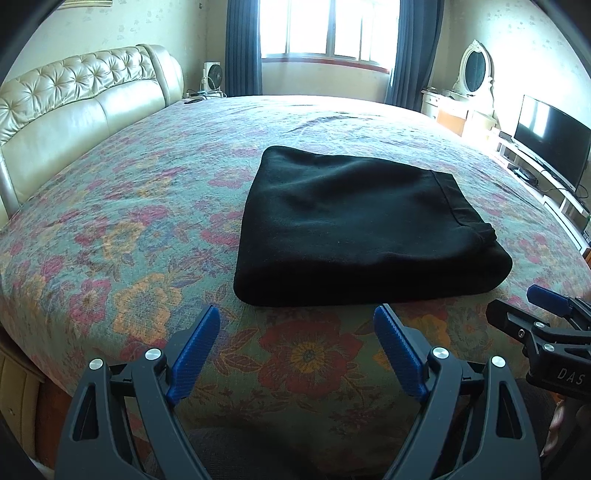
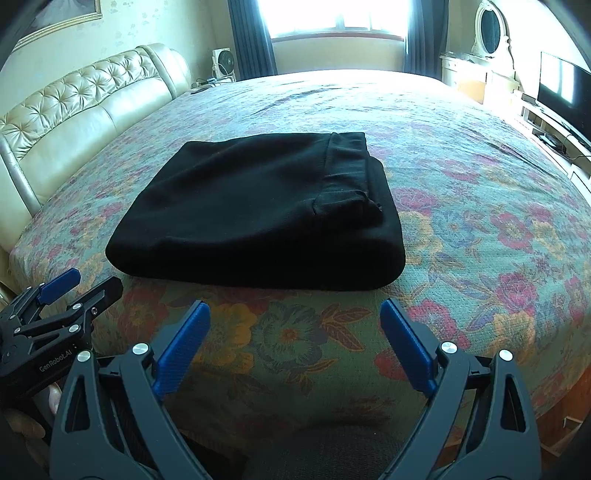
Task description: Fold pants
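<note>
Black pants (image 1: pixel 362 225) lie folded into a thick rectangle on the floral bedspread (image 1: pixel 129 206), with the waistband on the right side of the top. They also show in the right wrist view (image 2: pixel 255 218). My left gripper (image 1: pixel 297 321) is open and empty, just short of the pants' near edge. My right gripper (image 2: pixel 295 314) is open and empty, just short of the near edge too. The right gripper shows at the right edge of the left wrist view (image 1: pixel 546 306). The left gripper shows at the left edge of the right wrist view (image 2: pixel 74 288).
A cream tufted headboard (image 1: pixel 74 103) runs along the left. A window with dark curtains (image 1: pixel 328 29) is at the far end. A vanity with an oval mirror (image 1: pixel 474 72) and a television (image 1: pixel 550 136) stand on the right. A small fan (image 1: pixel 212 75) sits by the headboard.
</note>
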`<state>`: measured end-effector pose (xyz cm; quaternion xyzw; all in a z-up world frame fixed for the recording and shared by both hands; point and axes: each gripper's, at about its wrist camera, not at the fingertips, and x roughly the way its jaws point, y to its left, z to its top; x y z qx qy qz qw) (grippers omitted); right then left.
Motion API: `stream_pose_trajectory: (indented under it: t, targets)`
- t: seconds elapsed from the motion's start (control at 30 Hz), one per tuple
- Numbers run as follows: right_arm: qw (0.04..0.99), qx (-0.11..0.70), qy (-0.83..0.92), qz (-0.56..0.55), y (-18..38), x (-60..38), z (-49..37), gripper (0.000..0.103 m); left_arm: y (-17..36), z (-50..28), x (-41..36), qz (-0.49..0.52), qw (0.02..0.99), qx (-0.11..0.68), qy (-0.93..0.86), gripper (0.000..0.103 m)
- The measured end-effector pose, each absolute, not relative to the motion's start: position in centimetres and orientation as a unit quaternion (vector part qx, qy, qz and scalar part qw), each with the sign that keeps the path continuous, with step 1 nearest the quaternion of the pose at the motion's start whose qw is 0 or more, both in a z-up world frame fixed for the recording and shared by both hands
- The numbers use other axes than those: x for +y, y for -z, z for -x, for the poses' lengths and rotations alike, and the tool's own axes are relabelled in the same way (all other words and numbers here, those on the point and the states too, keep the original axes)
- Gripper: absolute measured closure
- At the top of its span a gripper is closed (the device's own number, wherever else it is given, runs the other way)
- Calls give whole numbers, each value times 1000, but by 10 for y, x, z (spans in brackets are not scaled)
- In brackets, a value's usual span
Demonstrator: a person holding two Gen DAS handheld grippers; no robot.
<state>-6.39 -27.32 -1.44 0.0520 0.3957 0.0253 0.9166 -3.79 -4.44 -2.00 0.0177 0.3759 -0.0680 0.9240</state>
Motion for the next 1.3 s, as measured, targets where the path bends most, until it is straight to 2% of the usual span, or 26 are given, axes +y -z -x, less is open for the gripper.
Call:
stream_pose_trajectory:
  t: [0.27,0.77,1.13,1.3]
  targets:
    - [916,396,-28,-54,15,-274,64,10,19,39,-49,-37,929,364,54,19]
    - [914,400,-33,-59,16,-274,63,9,26,30,-58,-56,917,393,52,19]
    - [913,401,-34,-59,17,-274,63,9,18,36,-51,-29,925,378,35,16]
    - [914,400,-35,-59,17,-274,64,9,18,35,-52,-48,927,369,36,16]
